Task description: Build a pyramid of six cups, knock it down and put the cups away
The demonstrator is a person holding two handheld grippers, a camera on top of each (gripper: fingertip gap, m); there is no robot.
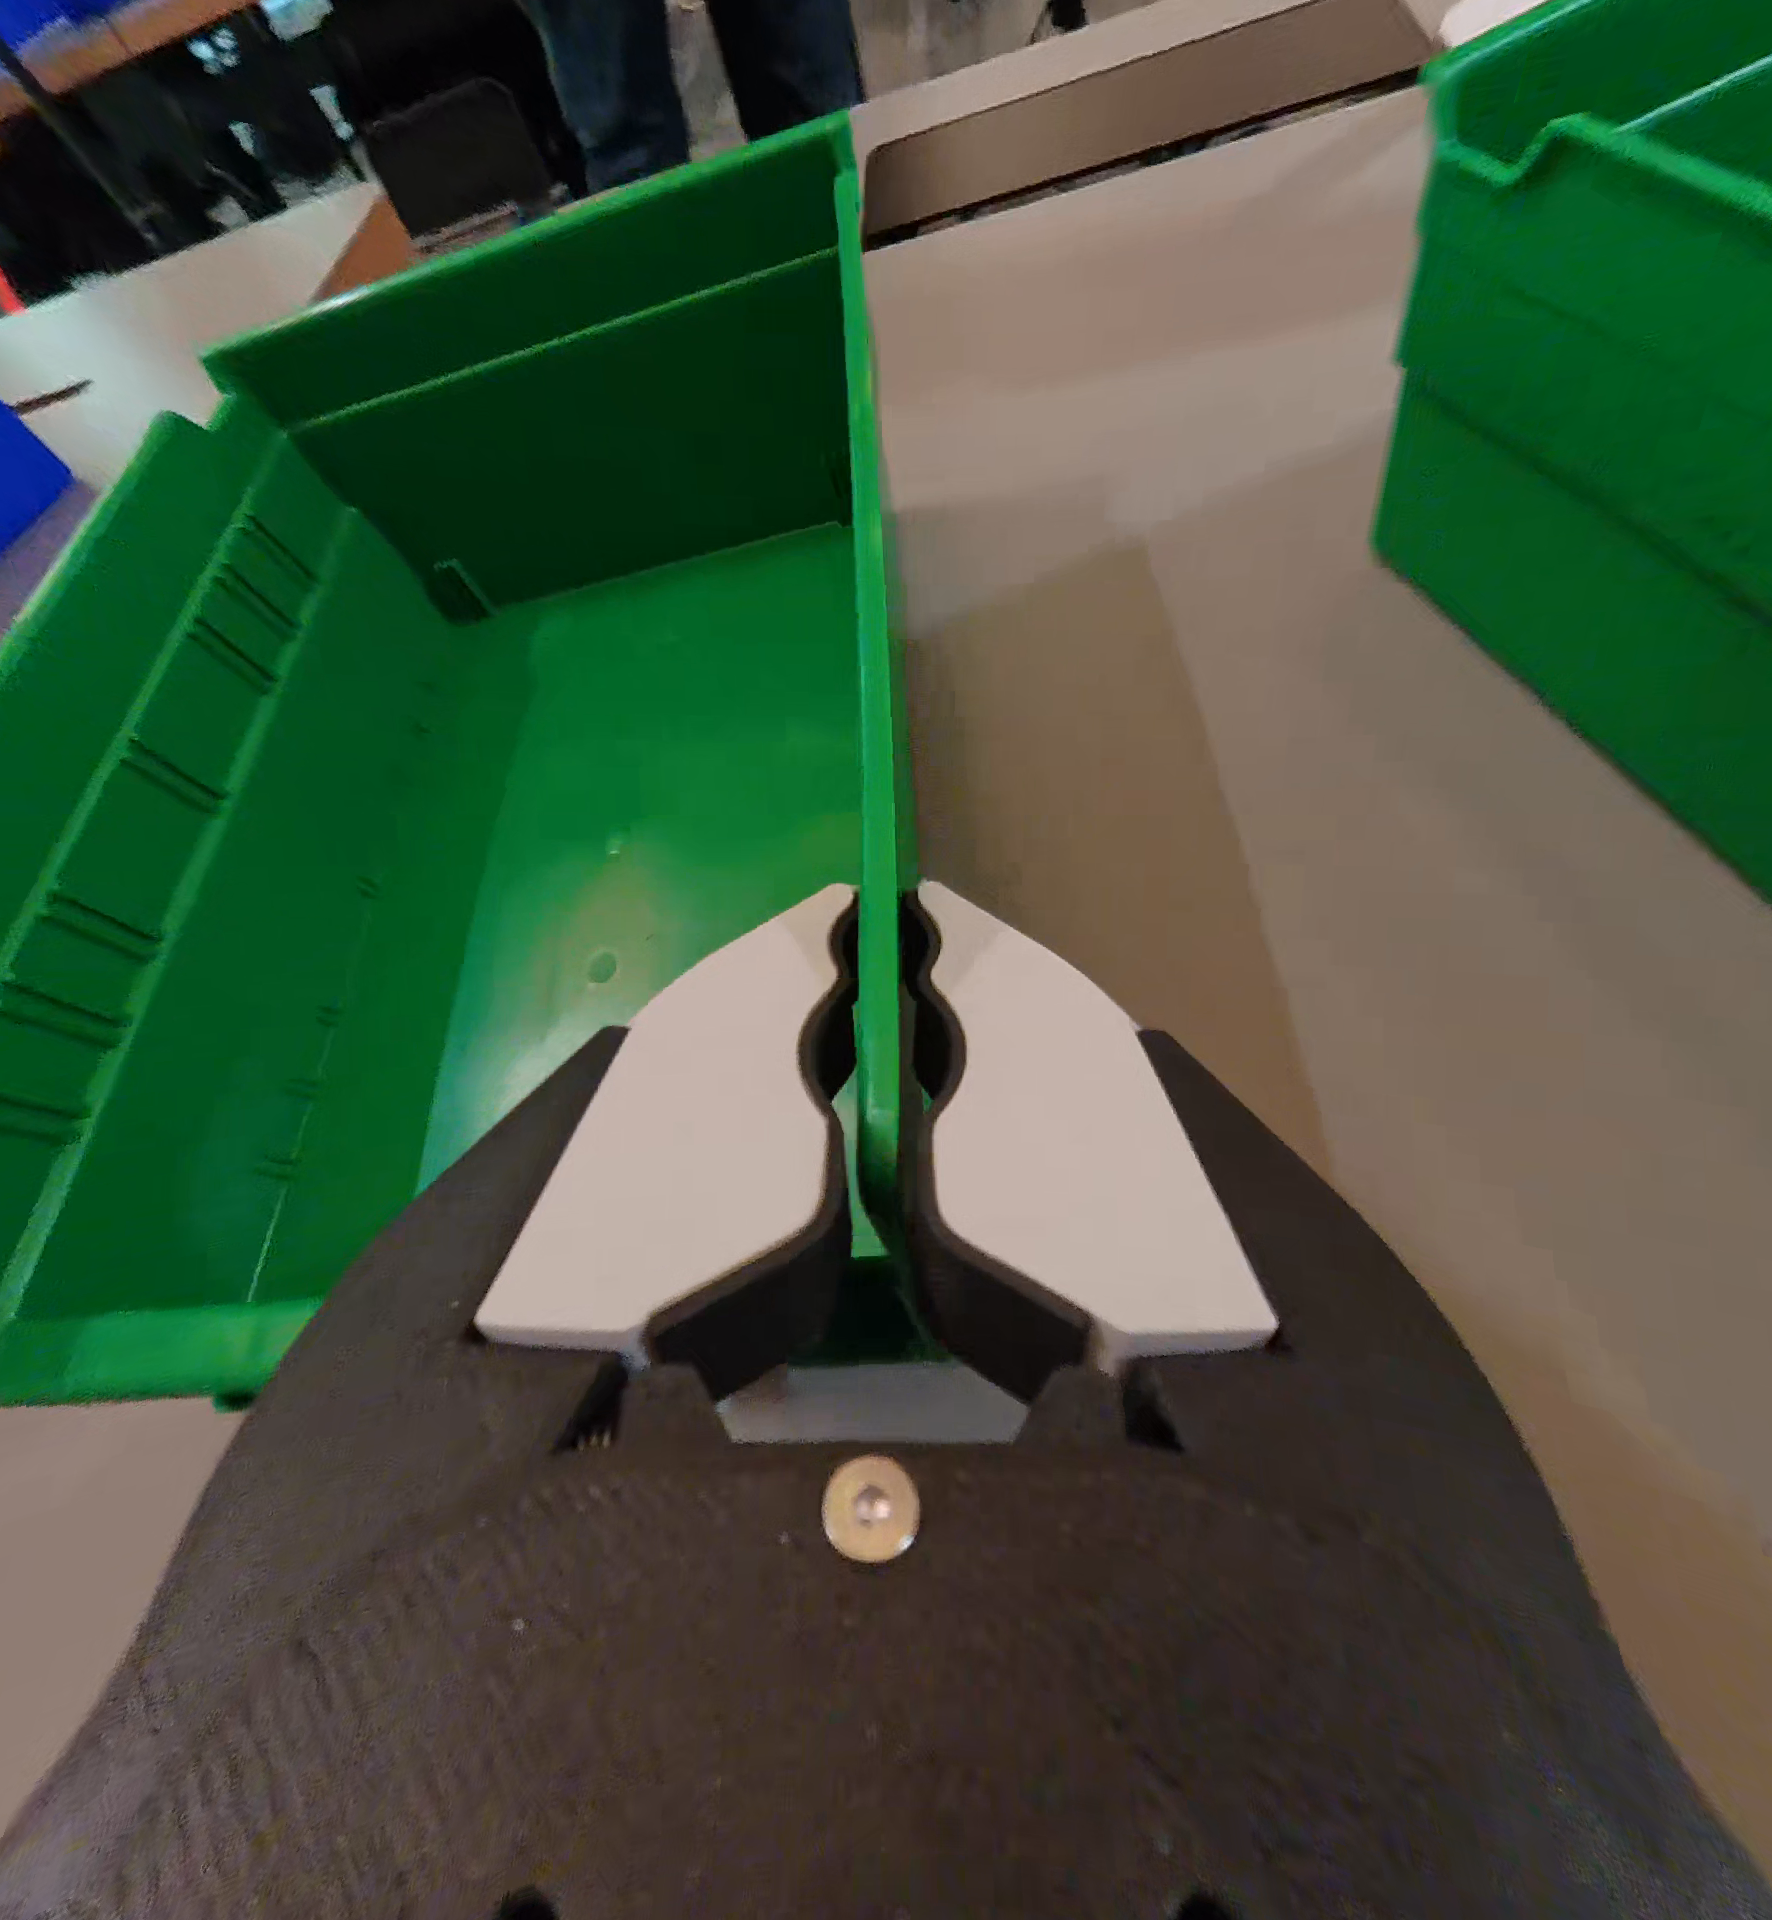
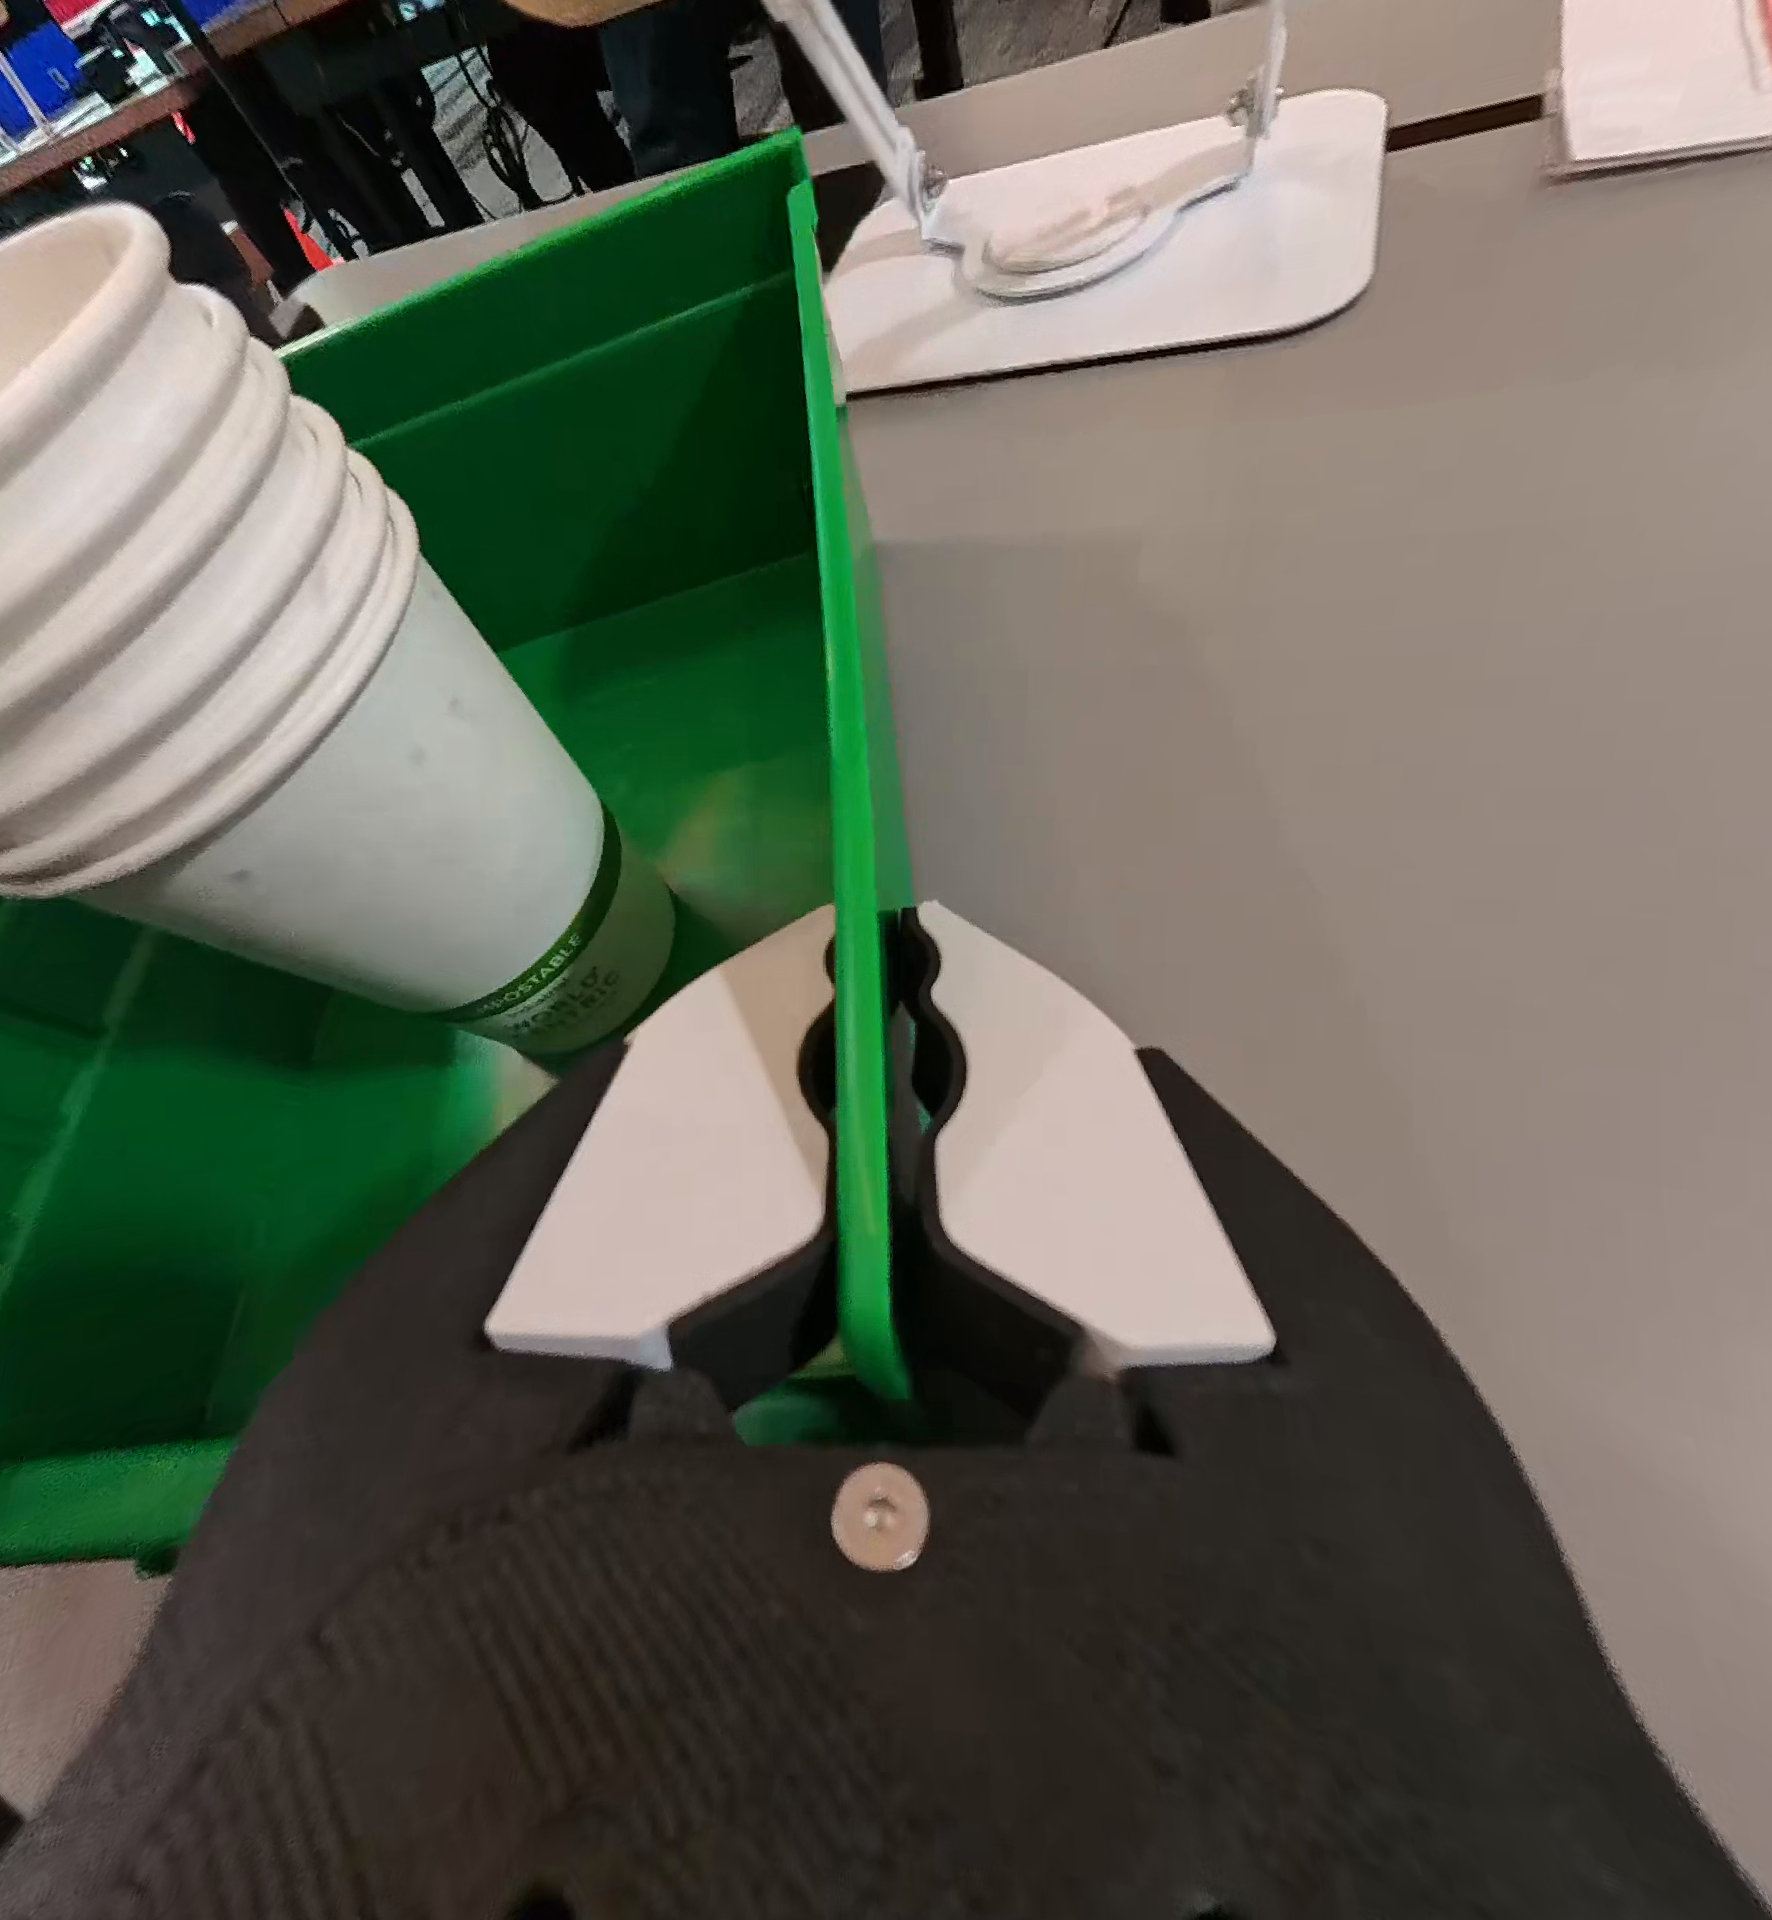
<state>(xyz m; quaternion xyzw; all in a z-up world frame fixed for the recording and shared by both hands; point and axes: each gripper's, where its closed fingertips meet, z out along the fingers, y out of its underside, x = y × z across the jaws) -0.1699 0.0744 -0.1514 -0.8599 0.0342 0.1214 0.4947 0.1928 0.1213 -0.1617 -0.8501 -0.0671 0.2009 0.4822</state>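
Where the left claw [image 1: 877,904] meets the empty green bin [image 1: 653,748], its two fingers are pressed onto the bin's right-hand side wall, one finger inside and one outside, so the thin rim runs straight up the middle of the grip. This bin stands on the pale tabletop [image 1: 1121,727] with nothing on its floor; the slotted ribs along its far-left wall are bare. To its right, well apart across open surface, sits a stack of green bins [image 1: 1630,436], nested one in another. Behind, a person's dark trouser legs [image 1: 695,73] stand past the edge.

Further right, the right claw [image 2: 877,925] is pinching a wall in the same manner: fingers closed either side of the right-hand wall of a second green bin [image 2: 601,499]. A stack of white paper cups [image 2: 238,665] lies tilted inside it, base low beside the claw, rims raised toward the left wall. Gripping the wall rather than the contents appears to give a firm hold on a thin, rigid edge. Beyond, on the grey tabletop [image 2: 1381,831], rests a white stand base [image 2: 1121,260], with a sheet of paper [image 2: 1692,83] at the far corner.
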